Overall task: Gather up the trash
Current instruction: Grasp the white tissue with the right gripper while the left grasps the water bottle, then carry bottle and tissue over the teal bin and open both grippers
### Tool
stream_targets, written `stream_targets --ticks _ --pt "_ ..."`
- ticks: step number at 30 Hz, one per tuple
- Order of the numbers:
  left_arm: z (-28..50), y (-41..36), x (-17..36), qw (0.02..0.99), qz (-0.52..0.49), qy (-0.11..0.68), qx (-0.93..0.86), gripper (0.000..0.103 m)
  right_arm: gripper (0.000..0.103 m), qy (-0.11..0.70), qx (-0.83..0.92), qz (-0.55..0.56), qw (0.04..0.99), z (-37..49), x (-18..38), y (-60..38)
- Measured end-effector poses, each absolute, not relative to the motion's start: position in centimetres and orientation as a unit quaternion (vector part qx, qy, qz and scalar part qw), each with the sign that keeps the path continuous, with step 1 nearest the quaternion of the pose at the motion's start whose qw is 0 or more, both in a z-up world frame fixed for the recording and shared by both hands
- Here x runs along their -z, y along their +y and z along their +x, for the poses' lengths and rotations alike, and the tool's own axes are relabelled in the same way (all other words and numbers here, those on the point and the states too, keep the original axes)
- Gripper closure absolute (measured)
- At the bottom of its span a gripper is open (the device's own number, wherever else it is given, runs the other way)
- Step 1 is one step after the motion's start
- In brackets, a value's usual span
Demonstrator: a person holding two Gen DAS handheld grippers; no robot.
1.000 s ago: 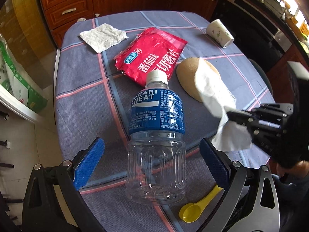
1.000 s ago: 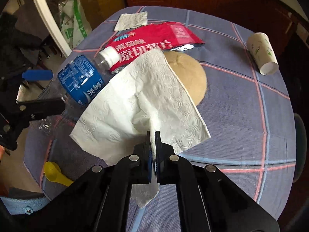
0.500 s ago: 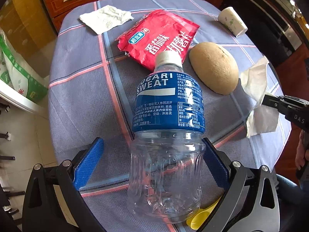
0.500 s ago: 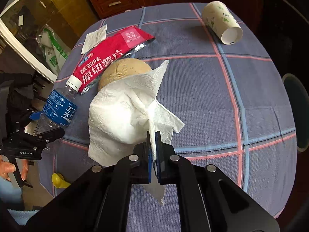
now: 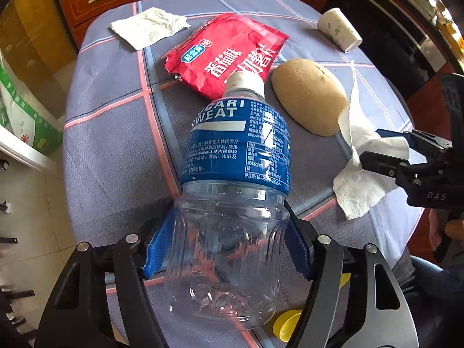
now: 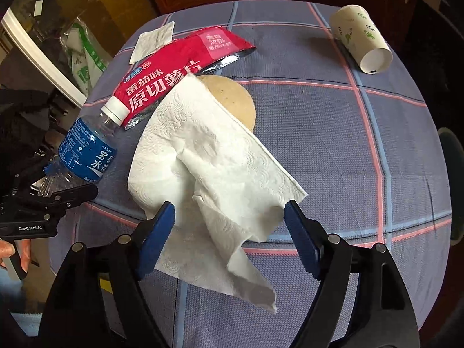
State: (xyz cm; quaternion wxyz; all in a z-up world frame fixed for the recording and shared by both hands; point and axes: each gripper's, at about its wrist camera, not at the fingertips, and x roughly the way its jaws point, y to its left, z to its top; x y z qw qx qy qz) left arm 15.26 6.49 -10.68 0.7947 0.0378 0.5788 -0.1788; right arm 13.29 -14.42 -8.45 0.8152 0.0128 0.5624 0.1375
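Released tissue [image 6: 214, 171] between opening right hand-held gripper [image 6: 229, 211] pads.

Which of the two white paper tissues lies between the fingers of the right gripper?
The large unfolded tissue beside the brown round thing, between the opening jaws of the right gripper. The other tissue lies flat at the table's far edge, beyond the red snack bag.

Bottle [image 5: 232, 179] before snack bag [image 5: 229, 55]
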Motion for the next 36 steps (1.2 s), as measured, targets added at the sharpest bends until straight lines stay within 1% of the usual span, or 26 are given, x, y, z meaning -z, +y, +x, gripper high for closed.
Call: stream_targets --ticks 1,3,4,5,6,14,22,27,36 --pt "15.3 6.5 10.7 0.796 0.038 0.577 0.177 0.033 0.028 0.56 -0.136 0.004 0.817 13.2 8.6 -14.1" --pt "15.3 6.5 10.7 0.796 0.036 0.578 0.174 0.033 0.038 0.551 -0.135 -0.017 0.823 12.9 8.5 -13.5" --pt "15.3 6.5 10.6 0.798 0.033 0.577 0.173 0.034 0.062 0.547 -0.128 -0.03 0.827 12.8 8.4 -13.4" --pt "15.1 6.5 10.4 0.8 0.033 0.574 0.171 0.034 0.094 0.547 -0.125 -0.033 0.827 12.8 8.3 -13.5" --pt "14.9 6.4 10.2 0.805 0.035 0.568 0.169 0.034 0.101 0.556 -0.131 -0.016 0.821 12.9 8.3 -14.0" --pt "13.5 5.6 6.3 0.831 0.032 0.528 0.172 0.036 0.101 0.533 -0.13 0.076 0.833 11.9 5.5 -18.4" --pt "12.3 2.8 2.2 0.849 0.035 0.489 0.197 0.036 0.101 0.495 -0.13 0.115 0.851 10.8 2.5 -21.8" --pt "12.4 -1.8 0.5 0.847 0.056 0.474 0.234 0.036 0.101 0.467 -0.117 0.147 0.864 9.8 0.6 -25.7" --pt "14.1 -13.9 -1.2 0.826 0.08 0.457 0.321 0.036 0.101 0.419 -0.033 0.179 0.89 8.0 -2.8 -36.9"
